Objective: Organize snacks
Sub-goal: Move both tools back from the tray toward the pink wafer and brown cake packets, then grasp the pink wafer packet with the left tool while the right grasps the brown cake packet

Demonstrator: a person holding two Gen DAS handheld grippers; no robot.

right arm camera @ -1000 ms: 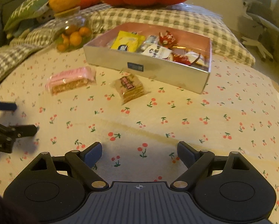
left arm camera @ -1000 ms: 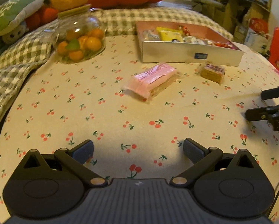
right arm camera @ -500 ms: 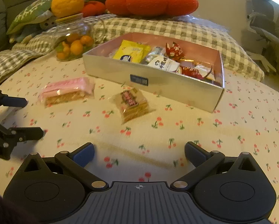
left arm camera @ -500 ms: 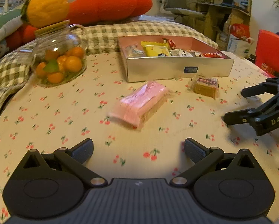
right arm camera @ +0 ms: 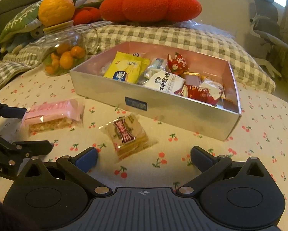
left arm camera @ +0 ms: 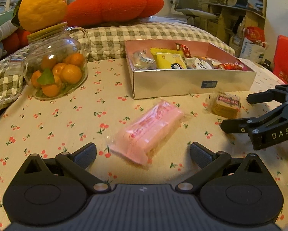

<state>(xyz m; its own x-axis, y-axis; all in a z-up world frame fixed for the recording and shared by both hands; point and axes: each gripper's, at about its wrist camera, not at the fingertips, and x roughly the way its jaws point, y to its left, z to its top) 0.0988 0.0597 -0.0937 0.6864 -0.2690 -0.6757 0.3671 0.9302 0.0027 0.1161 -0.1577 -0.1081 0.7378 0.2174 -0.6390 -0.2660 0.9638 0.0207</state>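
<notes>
A pink-wrapped snack bar (left arm camera: 149, 132) lies on the cherry-print cloth just ahead of my open, empty left gripper (left arm camera: 143, 153); it also shows in the right wrist view (right arm camera: 54, 115). A small clear-wrapped brown cake (right arm camera: 127, 134) lies just ahead of my open, empty right gripper (right arm camera: 144, 157); it also shows in the left wrist view (left arm camera: 226, 105). Behind both stands a silver box (right arm camera: 163, 107) with a pink inside, holding several wrapped snacks; it also shows in the left wrist view (left arm camera: 182, 83). The right gripper appears at the right of the left wrist view (left arm camera: 240, 111), and the left gripper at the left of the right wrist view (right arm camera: 30, 129).
A glass jar of small oranges (left arm camera: 55, 71) stands at the back left, a large orange fruit (left arm camera: 41, 4) on its lid. Red plush cushions (left arm camera: 113, 5) and a checked blanket (right arm camera: 163, 36) lie behind the box. A red chair (left arm camera: 286, 57) is at the far right.
Both grippers have moved forward and lower toward the snacks: the pink bar now lies close to the left fingers, the brown cake close to the right fingers. Both stay open.
</notes>
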